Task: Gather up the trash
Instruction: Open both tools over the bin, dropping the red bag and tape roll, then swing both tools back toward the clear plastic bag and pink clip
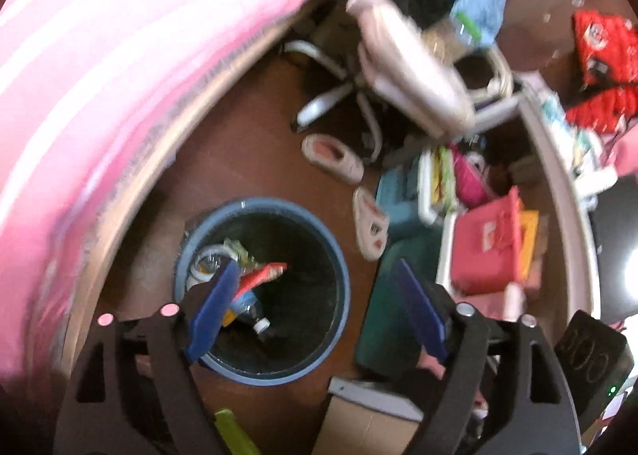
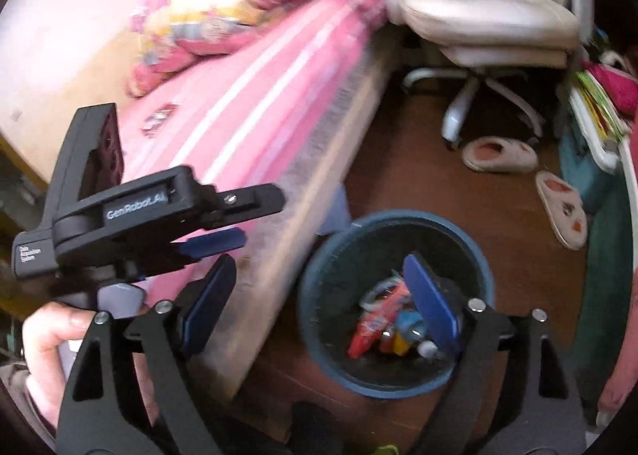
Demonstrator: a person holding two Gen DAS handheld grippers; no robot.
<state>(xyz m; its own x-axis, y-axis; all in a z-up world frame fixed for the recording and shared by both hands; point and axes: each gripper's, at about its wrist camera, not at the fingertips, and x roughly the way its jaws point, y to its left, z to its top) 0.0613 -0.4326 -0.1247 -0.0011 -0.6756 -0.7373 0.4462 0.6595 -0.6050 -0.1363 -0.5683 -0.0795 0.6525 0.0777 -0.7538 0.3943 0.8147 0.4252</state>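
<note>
Left hand-held gripper (image 1: 315, 305) hangs over the trash bin (image 1: 343, 279), blue pads spread wide, nothing between them. Right hand-held gripper (image 2: 325, 303) likewise gaping and empty, its right pad over the bin's mouth, its left pad over the bed edge.

Bin (image 2: 484, 251): round, blue rim, dark inside, standing on the floor just beside the bed. Trash already in it: a red wrapper (image 1: 261, 275), a plastic bottle (image 1: 253, 311) with a white cap, some white and yellow scraps (blurred, cannot sort them further).

Around: two pale slippers (image 1: 333, 158) on the floor past the bin, one toe-up near a teal box (image 1: 392, 207). White swivel chair (image 2: 490, 28) piled with clothes stands beyond, its star base near the first slipper. A white basket of colourful books and a red bag (image 1: 488, 243) sit right of the slippers. Cardboard box (image 1: 367, 419) near the lower edge, just beside the bin.

Pose: from the right wrist view the left device (image 2: 131, 215) shows side-on, held in a bare hand (image 2: 52, 339), angled toward the bin.

Room: brown floor (image 2: 398, 176), bed (image 2: 247, 112) with pink striped sheet and a bunched floral quilt (image 2: 223, 0). Desk (image 1: 558, 160) edge at right, cluttered, with a red packet (image 1: 602, 48) on it.
</note>
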